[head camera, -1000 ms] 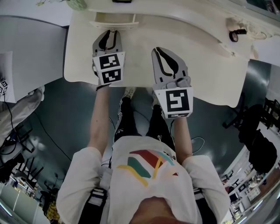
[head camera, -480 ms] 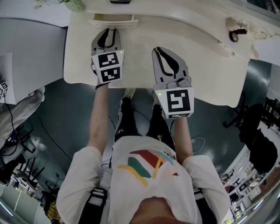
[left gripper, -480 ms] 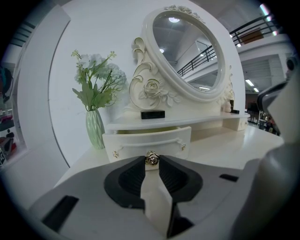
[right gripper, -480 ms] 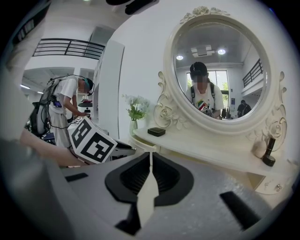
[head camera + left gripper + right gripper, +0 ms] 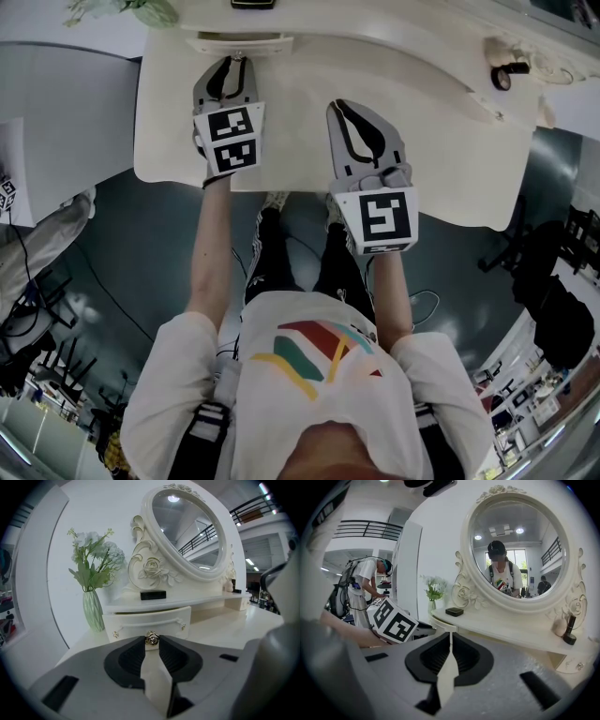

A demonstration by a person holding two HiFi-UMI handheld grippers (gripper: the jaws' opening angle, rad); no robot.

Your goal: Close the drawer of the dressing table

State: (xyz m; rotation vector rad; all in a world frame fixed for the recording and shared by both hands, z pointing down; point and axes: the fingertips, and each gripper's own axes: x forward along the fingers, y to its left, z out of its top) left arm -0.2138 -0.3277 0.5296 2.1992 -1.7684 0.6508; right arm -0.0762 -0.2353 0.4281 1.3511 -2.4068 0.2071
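Observation:
The cream dressing table (image 5: pixel 431 141) has a small drawer (image 5: pixel 239 42) under its back shelf, and it stands slightly pulled out. In the left gripper view the drawer front (image 5: pixel 147 620) is close ahead, with a gold knob (image 5: pixel 151 639) at its middle. My left gripper (image 5: pixel 236 61) (image 5: pixel 151 641) is shut on that knob, which sits between its pad tips. My right gripper (image 5: pixel 337 105) (image 5: pixel 450 634) hovers over the tabletop to the right, jaws together and holding nothing.
An oval mirror (image 5: pixel 187 531) rises behind the shelf. A green vase of flowers (image 5: pixel 93 611) stands left of the drawer, and a black box (image 5: pixel 153 595) lies on the shelf above it. A small dark bottle (image 5: pixel 506 73) stands at the far right. A person (image 5: pixel 365 592) stands at the left.
The left gripper has edged toward the back of the table with the knob, and the drawer sticks out a little less. The right gripper has kept still.

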